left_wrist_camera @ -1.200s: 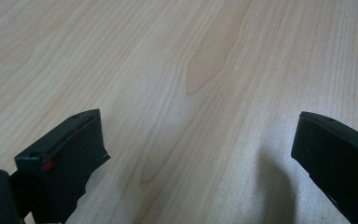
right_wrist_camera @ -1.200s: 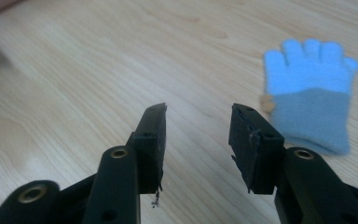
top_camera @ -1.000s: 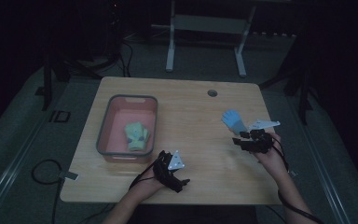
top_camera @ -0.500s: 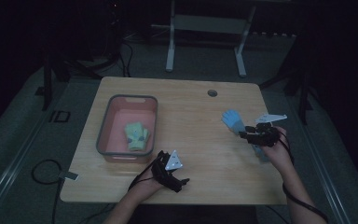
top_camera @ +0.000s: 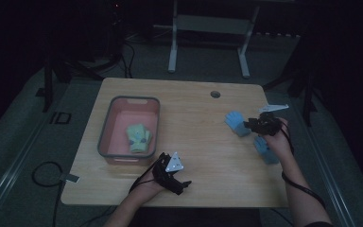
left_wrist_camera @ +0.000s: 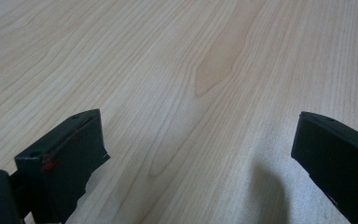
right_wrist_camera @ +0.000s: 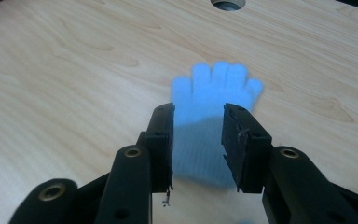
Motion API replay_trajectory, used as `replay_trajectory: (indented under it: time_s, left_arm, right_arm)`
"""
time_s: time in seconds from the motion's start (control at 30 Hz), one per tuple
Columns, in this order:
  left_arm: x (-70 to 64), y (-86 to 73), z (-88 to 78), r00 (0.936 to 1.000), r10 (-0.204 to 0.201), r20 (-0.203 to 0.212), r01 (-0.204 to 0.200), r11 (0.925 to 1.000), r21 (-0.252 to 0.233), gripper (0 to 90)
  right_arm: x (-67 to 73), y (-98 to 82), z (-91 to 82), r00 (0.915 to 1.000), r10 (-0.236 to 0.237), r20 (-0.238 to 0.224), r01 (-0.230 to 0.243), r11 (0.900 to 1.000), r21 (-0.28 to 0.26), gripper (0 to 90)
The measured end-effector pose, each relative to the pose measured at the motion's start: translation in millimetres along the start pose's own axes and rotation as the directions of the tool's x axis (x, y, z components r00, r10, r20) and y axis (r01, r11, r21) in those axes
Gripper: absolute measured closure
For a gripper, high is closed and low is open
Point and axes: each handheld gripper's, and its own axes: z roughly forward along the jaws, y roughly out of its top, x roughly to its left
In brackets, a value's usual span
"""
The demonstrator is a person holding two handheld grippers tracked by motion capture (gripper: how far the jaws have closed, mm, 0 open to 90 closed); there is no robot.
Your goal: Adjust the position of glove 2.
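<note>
Blue glove (right_wrist_camera: 213, 122) nr table's (top_camera: 203, 118) R edge.

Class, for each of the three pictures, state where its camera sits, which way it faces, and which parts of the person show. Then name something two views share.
High view: above the person's side, looking forward and down at the table; both forearms show.
Left gripper view: on the left hand-held gripper, facing bare wood between wide-open jaws.
Right gripper view: on the right hand-held gripper, jaws astride the blue glove, closing.
Shared: the glove, in high and right views.
</note>
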Motion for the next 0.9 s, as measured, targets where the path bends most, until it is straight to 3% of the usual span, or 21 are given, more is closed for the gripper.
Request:
replay_trajectory:
  time_s: [0.13, 0.3, 0.53, 0.67, 0.83, 0.9]
  left_arm:
    - [-0.1, -0.2, -0.4, 1.0000, 0.001, 0.007, -0.001, 1.0000, -0.007, 2.9]
    - [0.6, -0.7, 0.5, 1.0000, 0.008, 0.004, -0.008, 0.9999, -0.014, 2.9]
    - [1.4, -1.5, 0.4, 1.0000, 0.003, 0.009, -0.003, 0.9999, -0.012, 2.9]
    - [1.7, -1.5, 0.6, 0.9999, 0.001, 0.011, -0.001, 1.0000, -0.010, 2.9]
    - [1.5, -1.4, 0.9, 1.0000, 0.005, 0.007, -0.005, 1.0000, -0.006, 2.9]
    - [1.2, -1.5, 0.9, 1.0000, 0.008, 0.006, -0.008, 1.0000, -0.005, 2.9]
  right_arm:
    - [-7.8, 7.0, 21.5, 0.9994, -0.022, 0.026, 0.021, 0.999, 0.025, 63.8]
    - [-13.5, 10.4, 40.6, 0.9991, -0.035, 0.023, 0.033, 0.998, 0.060, 63.8]
    - [-19.2, 5.5, 62.7, 0.9998, -0.019, 0.007, 0.018, 0.994, 0.105, 59.8]
    - [-19.8, 0.6, 71.2, 0.9994, -0.035, 0.003, 0.034, 0.989, 0.147, 61.1]
    - [-18.1, -2.6, 72.8, 0.9995, -0.030, -0.003, 0.031, 0.989, 0.144, 68.7]
    - [-14.4, -1.6, 73.2, 0.9996, -0.023, 0.014, 0.021, 0.988, 0.152, 78.3]
